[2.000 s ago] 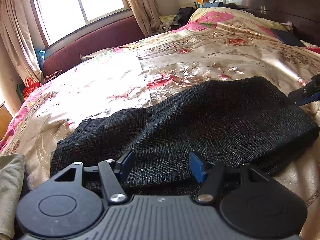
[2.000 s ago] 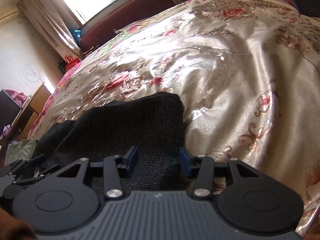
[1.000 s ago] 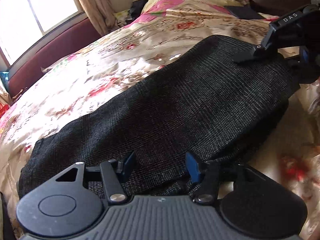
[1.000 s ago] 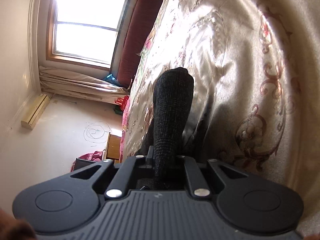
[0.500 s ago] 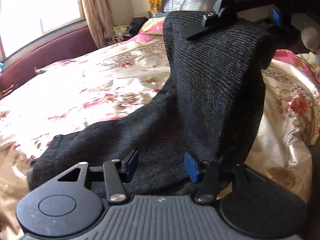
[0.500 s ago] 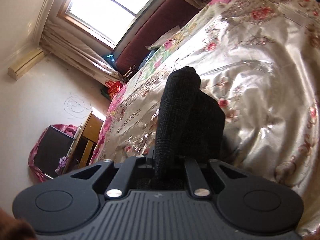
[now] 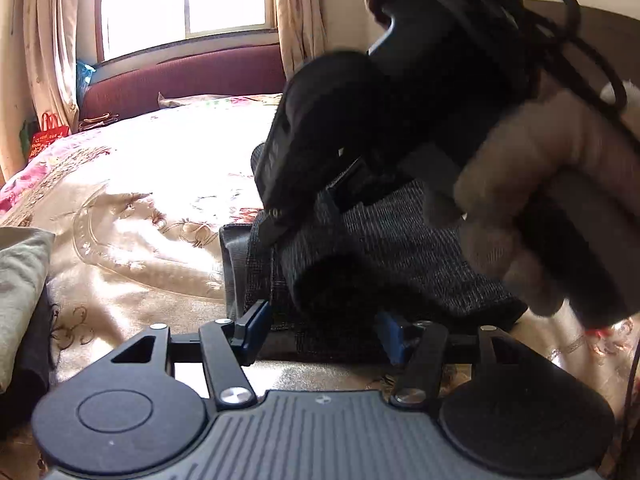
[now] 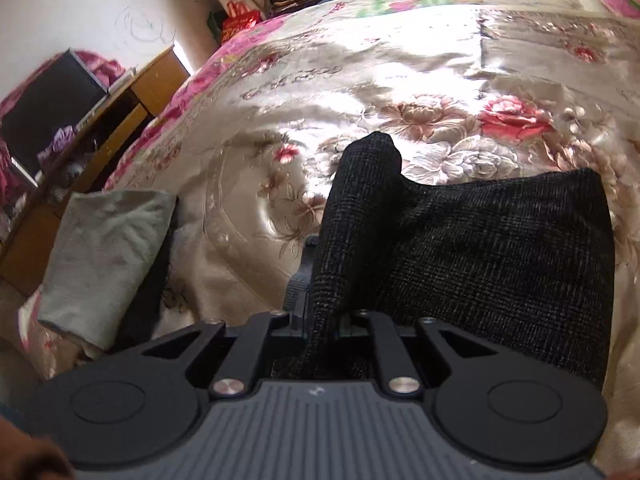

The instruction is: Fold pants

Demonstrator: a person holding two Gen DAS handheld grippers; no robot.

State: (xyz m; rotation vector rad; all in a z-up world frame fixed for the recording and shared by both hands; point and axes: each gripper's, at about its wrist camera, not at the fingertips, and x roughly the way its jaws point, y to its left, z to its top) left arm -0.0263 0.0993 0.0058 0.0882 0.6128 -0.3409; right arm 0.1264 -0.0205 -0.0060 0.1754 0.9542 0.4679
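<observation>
On bedspread (image 8: 400,60), pants (image 8: 500,248) pinched by right gripper (image 8: 324,320); left gripper (image 7: 320,332) fingers just opening around fabric; only left view shows hand (image 7: 552,200).

Dark grey checked pants (image 8: 480,256), woven, lying partly folded on the bed (image 8: 400,80), one end doubled over the lower layer, a raised fold pinched upright, grey waistband lining showing

No words, brand names or numbers can be read in either view. The red bag (image 7: 47,136) by the curtain carries light print, too small and blurred to make out. A small pale emblem sits on the ribbed housing of each tool, on the left tool (image 7: 323,400) and on the right tool (image 8: 316,392), but neither resolves into letters. A faint spiral scribble (image 8: 140,28) marks the wall; it spells nothing.
</observation>
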